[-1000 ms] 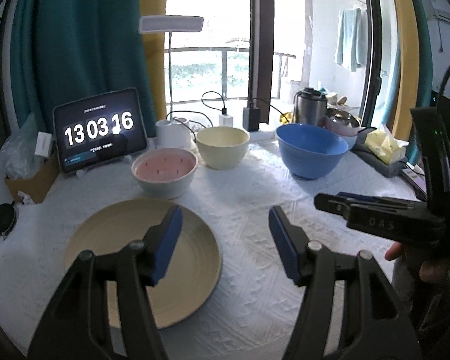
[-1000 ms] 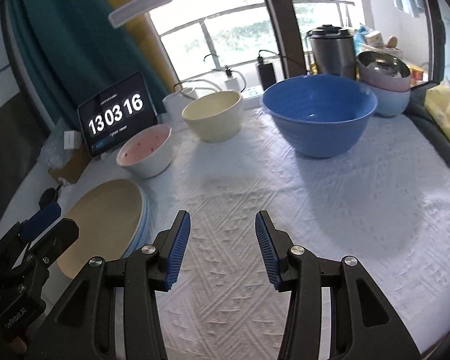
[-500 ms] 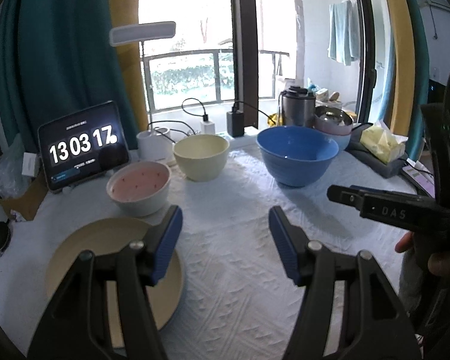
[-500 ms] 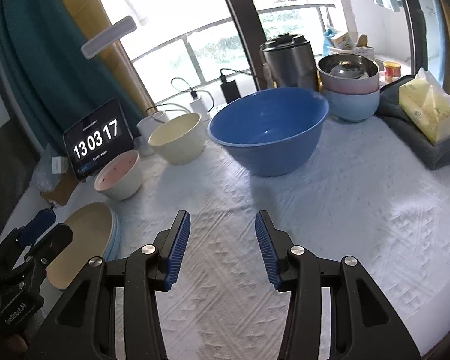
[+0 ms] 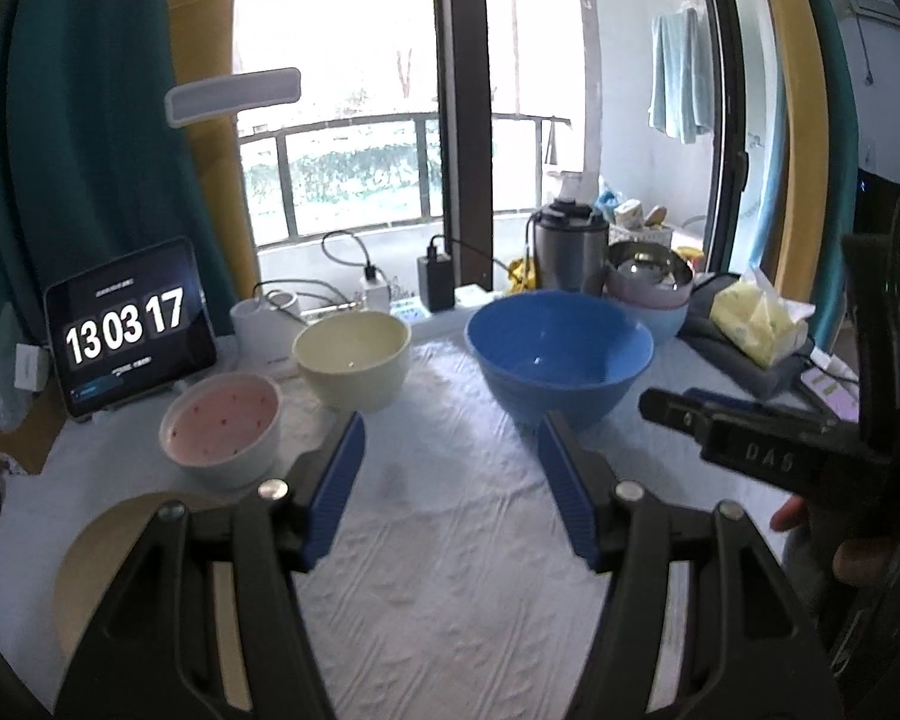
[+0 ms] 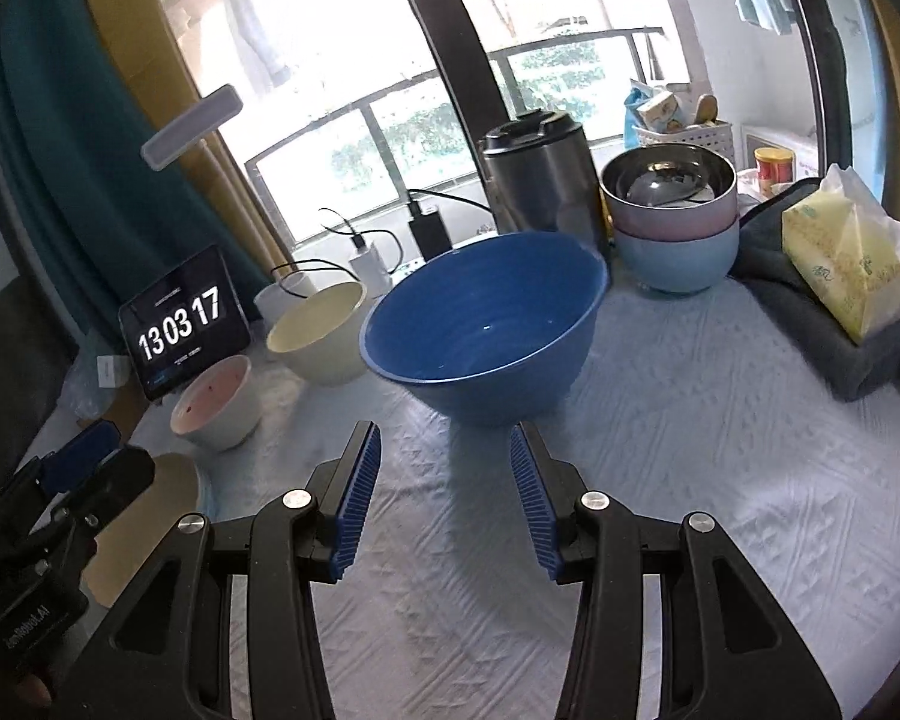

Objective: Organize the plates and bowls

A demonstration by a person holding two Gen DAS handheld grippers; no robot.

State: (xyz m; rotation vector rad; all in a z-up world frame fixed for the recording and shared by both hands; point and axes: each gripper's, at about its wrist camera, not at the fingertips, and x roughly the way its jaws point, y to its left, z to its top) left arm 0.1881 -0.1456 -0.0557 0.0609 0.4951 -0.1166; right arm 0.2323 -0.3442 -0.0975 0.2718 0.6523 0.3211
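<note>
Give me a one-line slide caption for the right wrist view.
Open right tongs hover over the white cloth, facing the blue bowl, with cream bowl and pink bowl beyond.

Bright balcony window (image 5: 342, 120) — teal curtain (image 5: 90, 120) left, white tablecloth (image 5: 450, 540).

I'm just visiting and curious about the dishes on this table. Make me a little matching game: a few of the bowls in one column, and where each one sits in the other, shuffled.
Things:
1. large blue plastic bowl
2. cream-yellow bowl
3. white bowl with pink speckled inside
4. shiny steel bowl

Places:
A. nearest the tablet clock
B. stacked on top of a pink and a light blue bowl
C. straight ahead of the right gripper, open fingers
D. between the speckled bowl and the blue one

Pairs: 1-C, 2-D, 3-A, 4-B
</note>
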